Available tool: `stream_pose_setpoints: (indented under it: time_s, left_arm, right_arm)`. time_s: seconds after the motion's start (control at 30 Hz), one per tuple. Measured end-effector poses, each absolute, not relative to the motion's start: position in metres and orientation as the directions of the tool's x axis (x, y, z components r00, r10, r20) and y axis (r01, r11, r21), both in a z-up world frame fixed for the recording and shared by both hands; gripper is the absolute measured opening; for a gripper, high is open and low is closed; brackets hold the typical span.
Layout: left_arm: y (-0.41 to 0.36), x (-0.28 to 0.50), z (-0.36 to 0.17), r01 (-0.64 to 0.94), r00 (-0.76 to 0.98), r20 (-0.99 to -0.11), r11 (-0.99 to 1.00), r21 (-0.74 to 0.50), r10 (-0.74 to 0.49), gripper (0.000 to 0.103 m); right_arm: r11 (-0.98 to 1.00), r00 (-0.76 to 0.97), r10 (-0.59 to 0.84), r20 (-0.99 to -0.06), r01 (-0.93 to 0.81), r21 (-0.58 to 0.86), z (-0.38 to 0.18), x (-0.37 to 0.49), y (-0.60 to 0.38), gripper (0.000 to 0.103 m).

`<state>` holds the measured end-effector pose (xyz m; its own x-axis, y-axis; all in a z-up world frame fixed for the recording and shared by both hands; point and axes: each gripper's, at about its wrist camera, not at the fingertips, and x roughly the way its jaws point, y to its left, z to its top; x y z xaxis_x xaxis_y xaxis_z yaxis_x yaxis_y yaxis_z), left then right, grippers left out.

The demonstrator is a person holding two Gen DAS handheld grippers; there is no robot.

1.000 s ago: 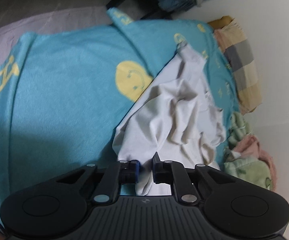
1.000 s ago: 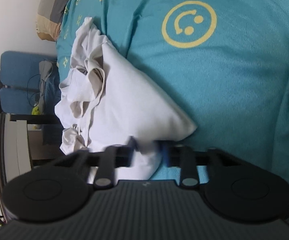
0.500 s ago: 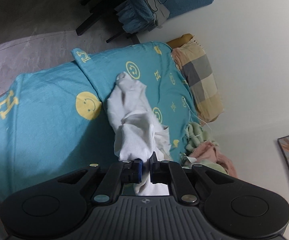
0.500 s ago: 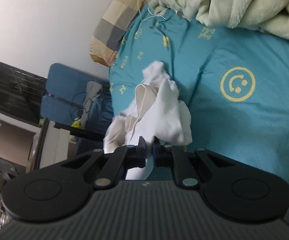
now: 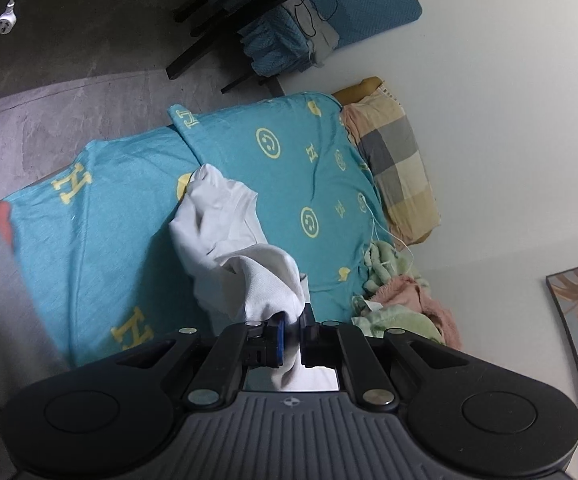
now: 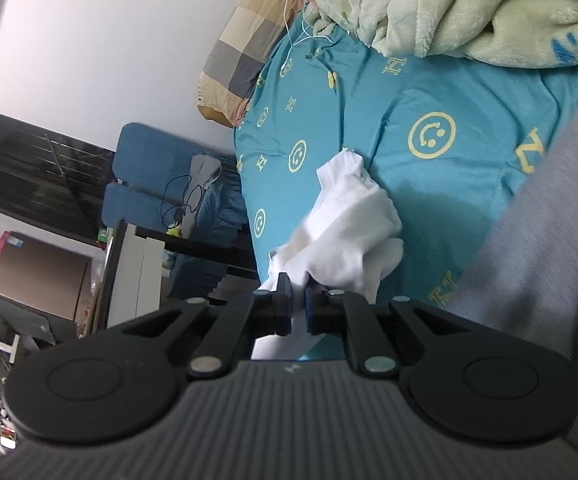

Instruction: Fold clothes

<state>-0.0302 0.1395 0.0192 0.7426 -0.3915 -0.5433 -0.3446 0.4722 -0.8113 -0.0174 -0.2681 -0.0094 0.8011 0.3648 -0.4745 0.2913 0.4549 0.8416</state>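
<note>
Fingers of both grippers pinched on white garment, lower centre; bunched cloth could be dropped if thin pinch slips.

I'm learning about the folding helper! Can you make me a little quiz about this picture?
1. True or false: both the left gripper and the right gripper pinch the white garment.
2. What shape is printed in yellow on the teal bedsheet? A) stars B) smiley faces C) fish
3. Fill in: the checked pillow lies at the edge of the bed next to the white ____.

Key: 1 true; 2 B; 3 wall.
</note>
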Motion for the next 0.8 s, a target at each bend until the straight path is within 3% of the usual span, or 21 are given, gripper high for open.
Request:
stream_pose_setpoints:
  time_s: [0.3, 0.47, 0.8]
  left_arm:
    - [0.133, 0.105, -0.006, -0.403, 0.724, -0.597, 0.49, -0.773, -0.347, 0.008]
    - [0.132, 0.187, -0.054, -0.424, 0.689, -0.638, 0.523, -0.739, -0.343, 0.009]
    - [0.133, 0.262, -0.13, -0.406, 0.602, -0.735, 0.674, -0.617, -0.311, 0.012]
  right_arm:
    - [0.453, 0.771, 0.363, -0.524, 0.345, 0.822, -0.025, 0.109, -0.269, 0.01]
    - [0.48, 0.731, 0.358, -0.582, 0.39, 0.786, -0.061, 0.184, -0.267, 0.01]
    - [0.587, 0.653, 0.386, -0.652, 0.371, 0.72, -0.139, 0.271, -0.261, 0.011]
